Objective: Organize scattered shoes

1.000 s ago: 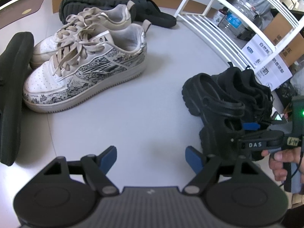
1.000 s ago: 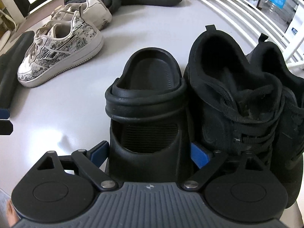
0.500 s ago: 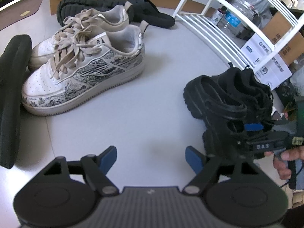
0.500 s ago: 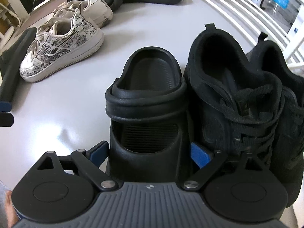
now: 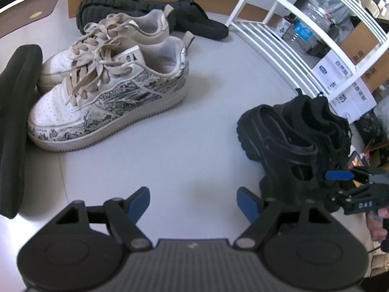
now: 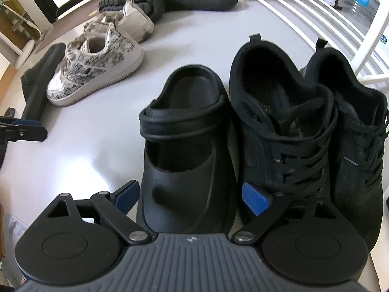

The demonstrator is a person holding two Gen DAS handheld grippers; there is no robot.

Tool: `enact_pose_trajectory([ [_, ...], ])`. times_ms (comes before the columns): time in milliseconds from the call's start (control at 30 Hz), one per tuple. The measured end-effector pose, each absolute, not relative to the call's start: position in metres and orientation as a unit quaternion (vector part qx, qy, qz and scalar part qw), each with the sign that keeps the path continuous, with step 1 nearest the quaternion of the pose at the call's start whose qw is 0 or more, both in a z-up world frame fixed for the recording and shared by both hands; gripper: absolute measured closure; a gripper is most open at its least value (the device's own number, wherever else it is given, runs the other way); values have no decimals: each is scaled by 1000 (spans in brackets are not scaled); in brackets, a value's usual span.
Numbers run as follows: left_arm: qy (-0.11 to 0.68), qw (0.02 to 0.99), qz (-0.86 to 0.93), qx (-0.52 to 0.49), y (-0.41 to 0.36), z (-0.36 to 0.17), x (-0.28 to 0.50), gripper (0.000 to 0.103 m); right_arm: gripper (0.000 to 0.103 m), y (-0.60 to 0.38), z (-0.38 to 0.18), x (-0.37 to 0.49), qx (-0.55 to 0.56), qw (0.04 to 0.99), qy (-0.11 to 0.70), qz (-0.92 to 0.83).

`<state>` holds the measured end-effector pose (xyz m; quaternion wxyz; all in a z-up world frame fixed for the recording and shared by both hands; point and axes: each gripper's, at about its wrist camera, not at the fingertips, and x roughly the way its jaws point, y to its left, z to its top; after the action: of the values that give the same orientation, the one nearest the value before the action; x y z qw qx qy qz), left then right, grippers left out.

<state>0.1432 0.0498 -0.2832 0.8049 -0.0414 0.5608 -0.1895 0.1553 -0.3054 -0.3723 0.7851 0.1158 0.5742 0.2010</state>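
Note:
A black clog [image 6: 184, 126] stands on the pale floor, pressed against a pair of black lace-up sneakers [image 6: 282, 126] on its right. My right gripper [image 6: 190, 197] hangs open over the clog's toe. Its blue pads [image 6: 255, 199] flank the toe, with a slim gap showing on the right side. My left gripper [image 5: 194, 202] is open above bare floor with nothing between its fingers. A white sneaker with grey print [image 5: 109, 102] lies ahead of it to the left, its mate [image 5: 121, 36] just behind. In the left wrist view the clog [image 5: 279, 136] is at the right.
A white wire rack [image 5: 279, 46] stands at the back right, with bottles and boxes [image 5: 340, 77] behind it. A second black clog [image 5: 199, 22] and a chunky-soled black shoe [image 5: 107, 14] lie at the back. A flat black slipper [image 5: 17, 112] lies far left.
My right gripper has drawn back and slightly up from the clog, so more of the toe shows between its pads. The clog stays on the floor. The left gripper has kept still.

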Motion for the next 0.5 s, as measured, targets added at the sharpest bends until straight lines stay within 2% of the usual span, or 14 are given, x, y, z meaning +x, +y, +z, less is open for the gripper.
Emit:
enact_pose_trajectory([
  [500, 519, 835, -183, 31, 28, -236, 202, 22, 9, -339, -364, 164, 143, 807, 544, 179],
])
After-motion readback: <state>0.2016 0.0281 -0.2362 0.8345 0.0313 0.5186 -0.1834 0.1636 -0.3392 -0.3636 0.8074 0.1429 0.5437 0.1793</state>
